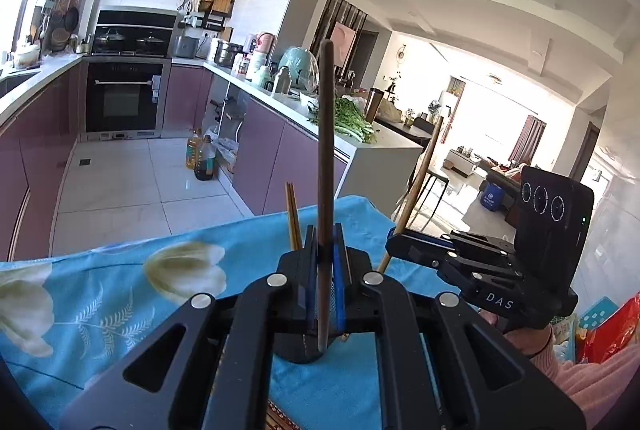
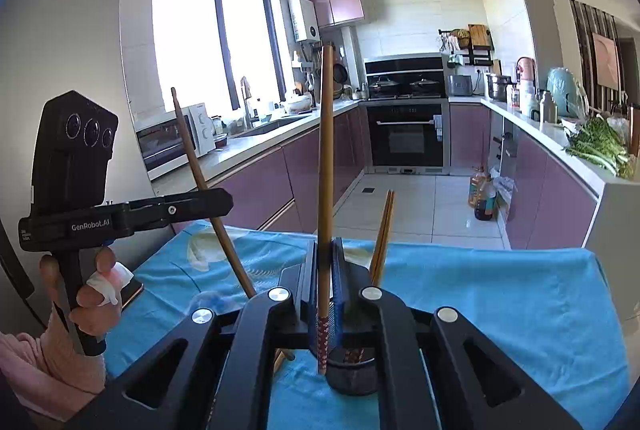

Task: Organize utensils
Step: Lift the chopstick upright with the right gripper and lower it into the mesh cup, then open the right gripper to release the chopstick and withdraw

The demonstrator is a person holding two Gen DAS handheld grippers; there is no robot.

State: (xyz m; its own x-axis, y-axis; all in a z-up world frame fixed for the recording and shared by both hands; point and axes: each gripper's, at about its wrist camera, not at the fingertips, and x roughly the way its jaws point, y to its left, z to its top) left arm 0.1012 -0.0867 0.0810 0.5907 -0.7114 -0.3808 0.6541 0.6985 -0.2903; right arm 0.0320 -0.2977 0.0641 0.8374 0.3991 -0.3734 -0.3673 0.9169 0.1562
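My left gripper (image 1: 325,254) is shut on a brown chopstick (image 1: 326,150) held upright, its lower tip just above a dark round holder (image 1: 298,350) on the blue cloth. Two orange chopsticks (image 1: 293,218) stand in that holder. My right gripper (image 2: 325,262) is shut on a tan chopstick (image 2: 325,170) with a red patterned end, upright beside the same holder (image 2: 352,374). The orange pair (image 2: 384,234) leans there too. The left gripper (image 2: 208,202) with its brown chopstick (image 2: 200,174) shows at the left of the right wrist view.
A blue floral tablecloth (image 1: 120,294) covers the table. Behind it lie a tiled floor, purple kitchen cabinets (image 2: 280,182), an oven (image 2: 406,138) and oil bottles (image 1: 202,158). A counter (image 1: 384,142) with greens stands beyond the table's far edge.
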